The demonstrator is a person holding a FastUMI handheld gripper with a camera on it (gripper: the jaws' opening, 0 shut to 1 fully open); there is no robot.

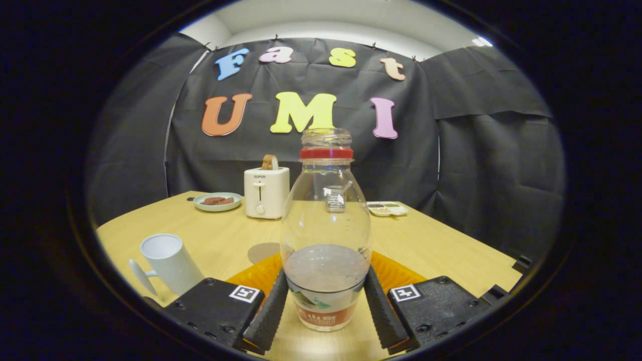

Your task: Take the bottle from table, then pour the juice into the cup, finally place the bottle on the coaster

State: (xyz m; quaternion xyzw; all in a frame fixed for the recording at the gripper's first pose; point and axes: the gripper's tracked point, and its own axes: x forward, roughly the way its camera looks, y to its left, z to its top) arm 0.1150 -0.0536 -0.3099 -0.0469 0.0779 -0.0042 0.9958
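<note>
A clear plastic bottle with a red neck ring and no cap stands upright between my fingers. Cloudy juice fills its lower third. My gripper is shut on it, one finger pressing each side of the labelled base. Whether the base touches the wooden table I cannot tell. A white cup with a handle stands just left of my left finger. A flat, round, grey-brown coaster lies on the table beyond the left finger. An orange ridged disc shows behind the bottle on both sides.
At the back of the table stand a white toaster with a slice of bread in it, a pale green plate holding something brown, and a small white divided dish. Black cloth walls close the booth behind the table.
</note>
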